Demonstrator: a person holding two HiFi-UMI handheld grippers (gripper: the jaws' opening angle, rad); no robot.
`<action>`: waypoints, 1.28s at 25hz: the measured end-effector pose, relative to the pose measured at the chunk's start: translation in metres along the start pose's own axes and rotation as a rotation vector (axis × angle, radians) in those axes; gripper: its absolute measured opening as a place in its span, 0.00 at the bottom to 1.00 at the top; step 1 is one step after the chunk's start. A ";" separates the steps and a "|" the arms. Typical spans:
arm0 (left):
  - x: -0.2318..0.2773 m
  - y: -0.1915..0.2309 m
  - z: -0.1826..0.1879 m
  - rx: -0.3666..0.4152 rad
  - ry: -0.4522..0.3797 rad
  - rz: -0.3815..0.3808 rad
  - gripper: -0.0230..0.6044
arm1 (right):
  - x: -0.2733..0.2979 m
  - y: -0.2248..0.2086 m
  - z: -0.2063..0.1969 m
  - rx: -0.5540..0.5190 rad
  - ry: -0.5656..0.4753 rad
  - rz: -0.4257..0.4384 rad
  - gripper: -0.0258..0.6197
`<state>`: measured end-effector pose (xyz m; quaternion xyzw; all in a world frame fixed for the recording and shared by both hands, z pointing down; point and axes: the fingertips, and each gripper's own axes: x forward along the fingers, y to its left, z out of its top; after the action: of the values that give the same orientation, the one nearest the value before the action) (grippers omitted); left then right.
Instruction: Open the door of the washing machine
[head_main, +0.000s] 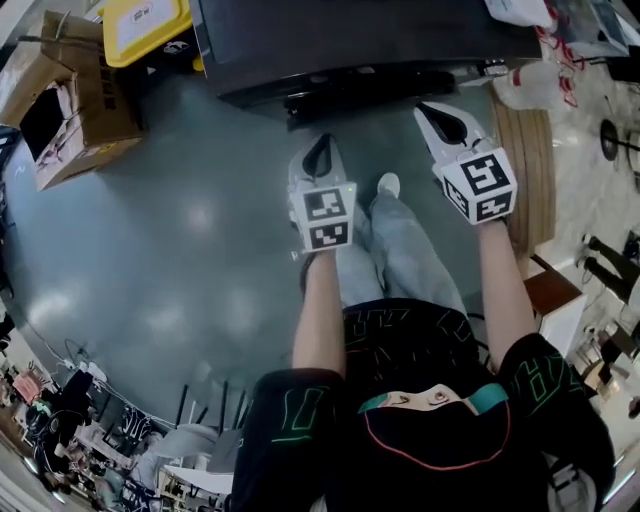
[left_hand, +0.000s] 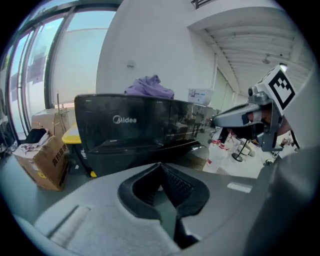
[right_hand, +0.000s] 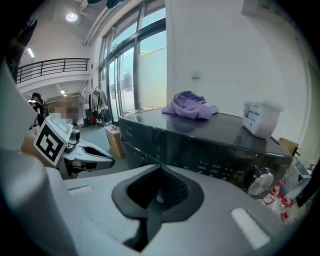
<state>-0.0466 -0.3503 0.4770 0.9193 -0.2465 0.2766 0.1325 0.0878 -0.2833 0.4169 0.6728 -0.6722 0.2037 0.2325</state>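
The black washing machine (head_main: 360, 40) stands in front of me, its dark front edge (head_main: 370, 85) facing my feet. In the left gripper view its glossy front (left_hand: 125, 125) bears a logo; the door itself I cannot make out. A purple cloth (right_hand: 190, 106) lies on its top, and a silver knob (right_hand: 259, 181) sits on the control panel. My left gripper (head_main: 320, 142) hangs shut and empty a short way before the machine. My right gripper (head_main: 428, 108) is shut too, empty, closer to the front edge. Each gripper shows in the other's view: the right gripper (left_hand: 235, 117) and the left gripper (right_hand: 95, 156).
A cardboard box (head_main: 70, 110) and a yellow bin lid (head_main: 145, 25) lie left of the machine. A white box (right_hand: 260, 119) sits on its top. A round wooden piece (head_main: 530, 160) and a plastic bag (head_main: 530, 85) are at the right. My shoe (head_main: 388, 185) is below the grippers.
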 end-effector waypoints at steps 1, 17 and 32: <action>0.004 0.003 -0.008 0.001 0.013 0.002 0.05 | 0.007 0.003 -0.005 -0.019 0.018 0.011 0.04; 0.063 0.039 -0.083 0.150 0.199 -0.021 0.16 | 0.064 0.018 -0.050 -0.466 0.310 0.088 0.21; 0.117 0.062 -0.118 0.319 0.361 -0.040 0.38 | 0.103 0.016 -0.075 -0.825 0.497 0.141 0.29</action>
<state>-0.0471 -0.4018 0.6466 0.8690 -0.1537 0.4691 0.0330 0.0764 -0.3225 0.5384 0.4083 -0.6650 0.0899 0.6188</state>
